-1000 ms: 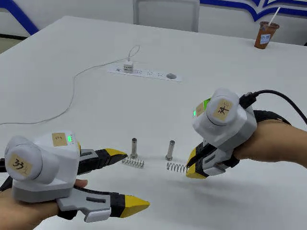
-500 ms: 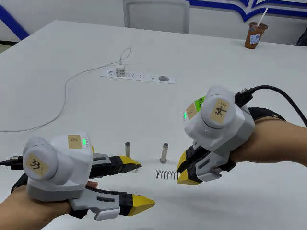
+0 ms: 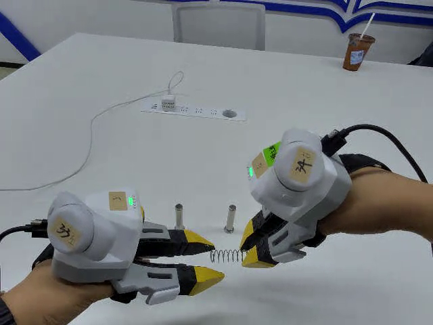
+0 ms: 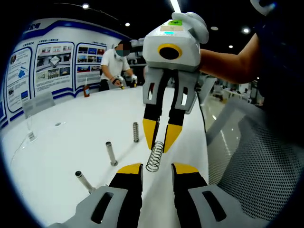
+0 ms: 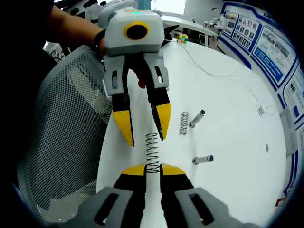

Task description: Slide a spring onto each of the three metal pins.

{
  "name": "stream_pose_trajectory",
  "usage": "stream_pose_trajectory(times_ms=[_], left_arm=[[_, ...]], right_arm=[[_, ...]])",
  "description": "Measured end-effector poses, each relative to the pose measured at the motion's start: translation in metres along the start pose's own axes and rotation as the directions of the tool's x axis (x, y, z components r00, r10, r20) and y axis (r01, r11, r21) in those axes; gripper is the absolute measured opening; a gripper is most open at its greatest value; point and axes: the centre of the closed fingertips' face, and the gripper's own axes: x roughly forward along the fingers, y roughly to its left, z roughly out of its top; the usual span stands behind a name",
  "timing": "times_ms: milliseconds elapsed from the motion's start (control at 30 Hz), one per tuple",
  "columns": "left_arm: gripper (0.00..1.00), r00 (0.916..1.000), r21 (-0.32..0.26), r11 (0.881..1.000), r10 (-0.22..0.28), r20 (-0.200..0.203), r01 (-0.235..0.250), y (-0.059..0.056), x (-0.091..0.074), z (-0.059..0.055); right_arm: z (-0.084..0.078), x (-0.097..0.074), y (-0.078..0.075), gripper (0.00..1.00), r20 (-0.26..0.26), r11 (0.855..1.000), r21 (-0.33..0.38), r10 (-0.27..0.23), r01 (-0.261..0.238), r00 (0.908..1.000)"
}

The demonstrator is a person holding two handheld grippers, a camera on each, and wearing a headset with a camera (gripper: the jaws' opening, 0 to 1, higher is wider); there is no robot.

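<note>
A small steel spring (image 3: 226, 255) lies level between the two grippers. My right gripper (image 3: 249, 248) is shut on its right end; the right gripper view has that end pinched between the yellow tips (image 5: 153, 170). My left gripper (image 3: 208, 258) is open, its jaws either side of the spring's free end (image 4: 154, 159). Two bare metal pins (image 3: 179, 215) (image 3: 231, 218) stand upright just behind. A second spring (image 5: 184, 122) lies on the table beside one pin (image 5: 197, 118). In the left gripper view, a third, ribbed upright (image 4: 135, 132) looks like a pin wearing a spring.
A white power strip (image 3: 193, 109) with a plugged-in charger and trailing cable lies mid-table. A brown cup with a straw (image 3: 356, 51) stands at the far right, and a chair back (image 3: 218, 24) sits beyond the far edge. A person stands in the background (image 4: 114, 66).
My left gripper has moved right, and its open jaws now bracket the spring's free end. The right gripper has brought the spring slightly left. The loose spring by the left pin is now hidden.
</note>
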Motion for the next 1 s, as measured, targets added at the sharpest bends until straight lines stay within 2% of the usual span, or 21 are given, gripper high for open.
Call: stream_pose_trajectory(times_ms=[233, 500, 833, 1000], left_arm=[[0.19, 0.9999, 0.028, 1.0, -0.014, -0.008, 0.014, -0.003, 0.003, -0.001], [0.12, 0.9997, 0.062, 0.998, -0.018, -0.014, 0.019, -0.003, 0.004, -0.003], [0.11, 0.999, 0.085, 0.995, -0.043, -0.011, 0.044, -0.007, 0.004, -0.003], [0.1, 0.9986, 0.088, 0.995, -0.053, 0.0, 0.053, -0.011, 0.004, 0.002]], right_arm=[[0.002, 0.001, 0.003, 0.12, -0.005, 0.999, -0.042, 0.001, -0.001, 1.0], [0.004, -0.001, 0.007, 0.12, -0.007, 0.998, -0.058, 0.005, -0.005, 1.0], [0.002, -0.001, 0.008, 0.12, 0.015, 1.0, -0.02, 0.004, -0.004, 0.9999], [-0.001, 0.0, 0.01, 0.14, 0.021, 1.0, -0.005, 0.003, -0.003, 0.9998]])
